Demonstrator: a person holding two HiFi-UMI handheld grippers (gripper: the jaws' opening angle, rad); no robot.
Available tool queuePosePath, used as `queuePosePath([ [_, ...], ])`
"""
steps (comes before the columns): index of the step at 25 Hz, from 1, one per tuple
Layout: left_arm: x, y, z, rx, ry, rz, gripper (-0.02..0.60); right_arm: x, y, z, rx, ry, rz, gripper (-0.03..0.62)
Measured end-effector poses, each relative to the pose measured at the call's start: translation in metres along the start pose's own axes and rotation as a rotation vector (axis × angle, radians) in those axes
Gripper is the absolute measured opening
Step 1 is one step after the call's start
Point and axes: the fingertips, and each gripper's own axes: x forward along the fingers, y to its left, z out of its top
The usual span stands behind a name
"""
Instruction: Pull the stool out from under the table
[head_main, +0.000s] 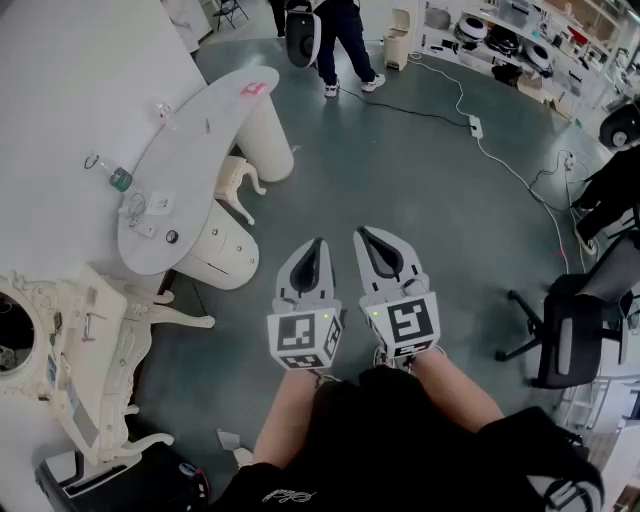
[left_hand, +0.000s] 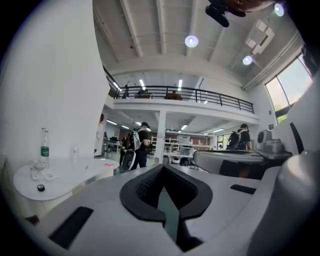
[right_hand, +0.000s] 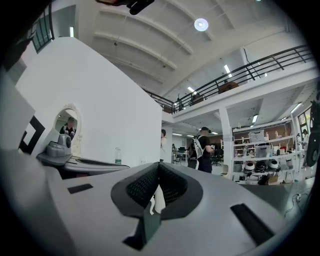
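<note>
A cream stool (head_main: 238, 183) with curved carved legs stands tucked partly under the white curved table (head_main: 205, 130), between its two round pedestals. My left gripper (head_main: 318, 244) and right gripper (head_main: 361, 234) are side by side in the middle of the head view, over the grey floor and to the right of the table. Both are shut with nothing in them, and neither touches the stool. In the left gripper view the shut jaws of the left gripper (left_hand: 161, 168) point past the table (left_hand: 60, 176). The right gripper (right_hand: 159, 165) faces the same way.
A bottle (head_main: 118, 178) and small items lie on the table. An ornate white furniture piece (head_main: 100, 345) stands at lower left, a black office chair (head_main: 570, 322) at right. A person (head_main: 343, 40) stands far ahead. Cables and a power strip (head_main: 476, 126) cross the floor.
</note>
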Motion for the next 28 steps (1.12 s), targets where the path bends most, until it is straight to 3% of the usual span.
queuePosePath([
  [9, 0.025, -0.016, -0.004, 0.016, 0.018, -0.012, 0.008, 0.008, -0.029, -0.01, 0.002, 0.016, -0.01, 0.006],
  [22, 0.089, -0.043, 0.003, 0.025, 0.006, 0.053, 0.007, 0.021, -0.105, -0.02, 0.05, 0.032, 0.04, 0.006],
  [28, 0.119, -0.028, -0.004, 0.031, 0.023, 0.066, 0.007, 0.054, -0.12, -0.035, 0.074, 0.032, 0.056, 0.006],
])
